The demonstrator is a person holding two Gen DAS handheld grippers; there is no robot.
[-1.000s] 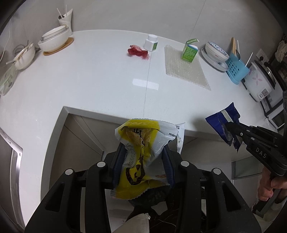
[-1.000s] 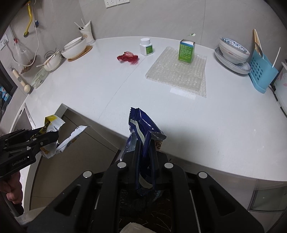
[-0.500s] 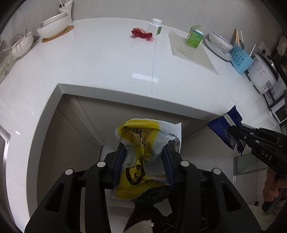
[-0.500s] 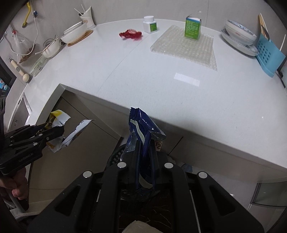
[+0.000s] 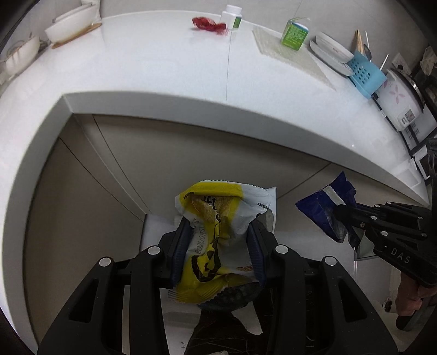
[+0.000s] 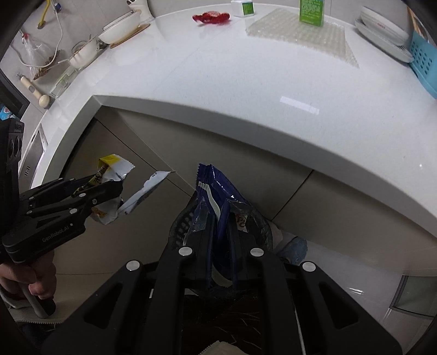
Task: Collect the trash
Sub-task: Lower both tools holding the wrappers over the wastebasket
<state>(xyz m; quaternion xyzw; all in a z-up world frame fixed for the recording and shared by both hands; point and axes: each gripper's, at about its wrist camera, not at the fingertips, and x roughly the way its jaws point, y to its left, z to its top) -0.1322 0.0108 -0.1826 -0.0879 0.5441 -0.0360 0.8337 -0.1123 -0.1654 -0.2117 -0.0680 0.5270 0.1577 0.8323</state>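
My left gripper (image 5: 218,232) is shut on a yellow and white snack bag (image 5: 215,226), held below the white counter edge (image 5: 191,106) in front of the cabinets. It also shows in the right wrist view (image 6: 109,188). My right gripper (image 6: 220,221) is shut on a dark blue wrapper (image 6: 215,191), seen from the left wrist view too (image 5: 327,207). A dark bin with a black liner (image 6: 185,218) lies just under both grippers, mostly hidden by them. On the counter lie a red wrapper (image 5: 209,24), a green carton (image 5: 296,37) and a white bottle (image 5: 232,19).
A bubble mat (image 6: 303,35) lies under the carton. Bowls (image 6: 120,26) stand at the back left. Plates (image 5: 333,53), a blue rack (image 5: 367,75) and a rice cooker (image 5: 401,101) stand at the right. Beige cabinet doors (image 5: 82,204) are close ahead.
Both grippers have dropped from counter height to below the counter edge, still holding their wrappers. The counter has moved up in both views and the bin has come into view beneath.
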